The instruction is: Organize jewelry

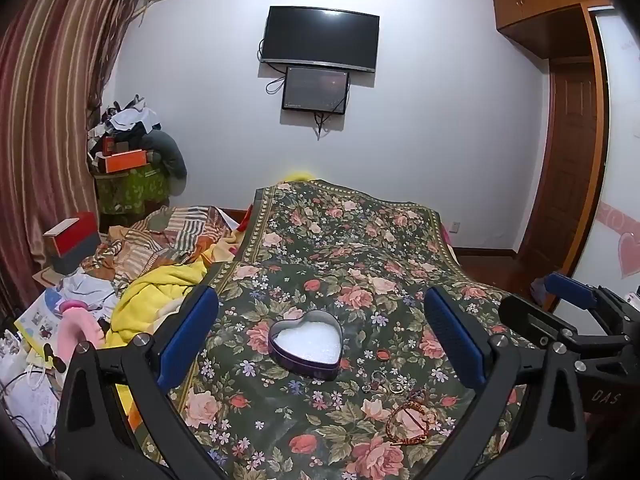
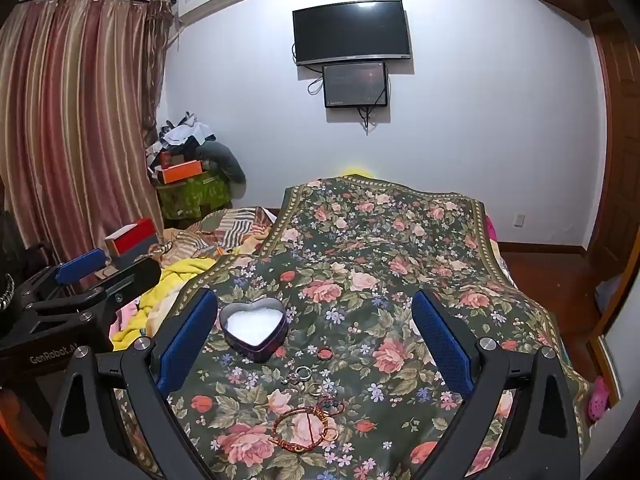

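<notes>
The left hand-held gripper [image 1: 320,336] hangs over the bed with its blue pads spread wide and nothing between them; the right hand-held gripper [image 2: 316,336] is just as wide and empty, beside it at 3 o'clock. Between the left gripper's fingers, on the floral bedspread [image 1: 360,240], sits an open heart-shaped tin [image 1: 306,344] with a white lining. At 4 o'clock from the tin lies a small red ring [image 1: 383,355], then a loose cluster of silver and gold rings [image 1: 386,385], and nearest the camera a red-and-gold woven bracelet [image 1: 412,422], all apart from the tin. At 9 o'clock the bed carries a yellow blanket [image 1: 156,296]. On the far wall at 12 o'clock hangs a dark television [image 1: 320,38].
</notes>
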{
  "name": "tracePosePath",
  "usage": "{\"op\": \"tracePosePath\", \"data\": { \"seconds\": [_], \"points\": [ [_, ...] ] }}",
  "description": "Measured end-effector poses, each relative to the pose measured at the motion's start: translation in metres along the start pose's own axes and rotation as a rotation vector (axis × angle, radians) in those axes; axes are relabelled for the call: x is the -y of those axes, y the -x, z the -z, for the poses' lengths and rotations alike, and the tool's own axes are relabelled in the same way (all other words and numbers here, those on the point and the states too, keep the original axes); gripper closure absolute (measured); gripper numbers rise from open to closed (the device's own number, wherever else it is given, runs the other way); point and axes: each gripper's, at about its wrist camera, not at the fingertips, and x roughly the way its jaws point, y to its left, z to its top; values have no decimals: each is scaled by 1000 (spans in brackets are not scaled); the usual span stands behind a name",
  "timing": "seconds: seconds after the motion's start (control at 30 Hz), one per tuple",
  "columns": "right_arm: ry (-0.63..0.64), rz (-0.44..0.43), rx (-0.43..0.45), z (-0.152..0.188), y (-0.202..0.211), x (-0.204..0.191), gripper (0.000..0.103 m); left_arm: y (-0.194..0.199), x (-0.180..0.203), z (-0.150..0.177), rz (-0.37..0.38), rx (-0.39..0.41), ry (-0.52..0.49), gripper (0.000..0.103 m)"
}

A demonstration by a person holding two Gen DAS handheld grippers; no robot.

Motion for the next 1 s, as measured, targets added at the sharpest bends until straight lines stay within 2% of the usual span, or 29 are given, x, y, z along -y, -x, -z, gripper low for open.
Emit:
{"op": "tracePosePath", "data": {
  "seconds": [1.0],
  "points": [
    [11,-8,24,-4,7,-4,6,2,-2,-3,2,-3,3,0]
  ]
}}
